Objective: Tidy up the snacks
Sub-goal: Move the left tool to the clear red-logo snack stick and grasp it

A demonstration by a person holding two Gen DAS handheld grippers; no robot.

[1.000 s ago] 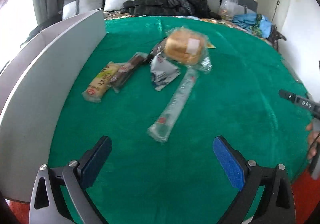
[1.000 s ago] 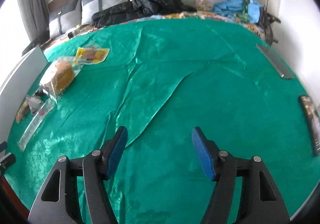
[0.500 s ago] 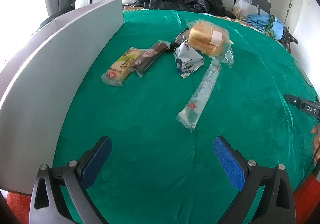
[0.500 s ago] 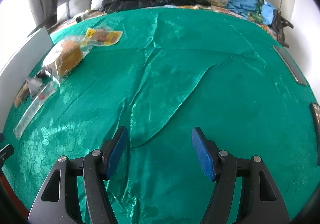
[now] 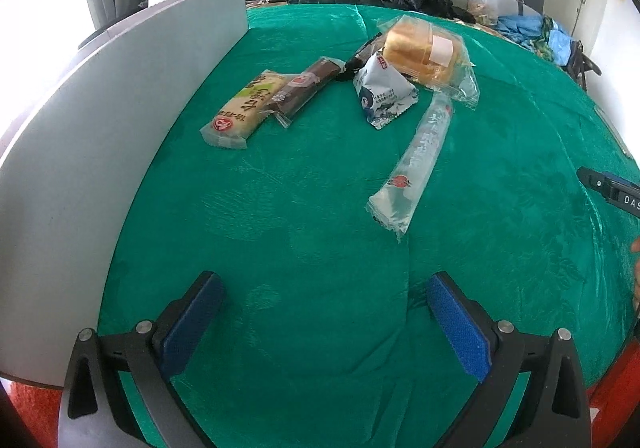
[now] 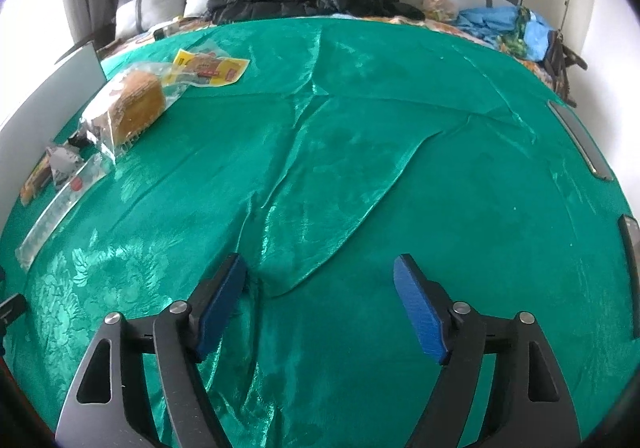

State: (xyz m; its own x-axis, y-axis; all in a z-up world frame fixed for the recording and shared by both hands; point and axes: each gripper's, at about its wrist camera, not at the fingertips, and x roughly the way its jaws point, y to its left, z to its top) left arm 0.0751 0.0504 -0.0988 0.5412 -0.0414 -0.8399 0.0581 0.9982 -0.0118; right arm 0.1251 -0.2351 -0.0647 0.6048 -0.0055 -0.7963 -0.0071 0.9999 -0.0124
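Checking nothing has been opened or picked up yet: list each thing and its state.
Left claw: open, empty.
Right claw: open, empty, just widened.
Bread loaf: sealed, lying flat.
Long clear packet: sealed, flat.
White-blue pouch: sealed.
Brown bar: overlapping green-yellow packet.

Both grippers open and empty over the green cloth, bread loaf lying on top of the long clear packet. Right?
Not quite. In the left wrist view the bread loaf lies beyond the long clear packet, not on it. The rest holds: left gripper and right gripper are open and empty over the green cloth.
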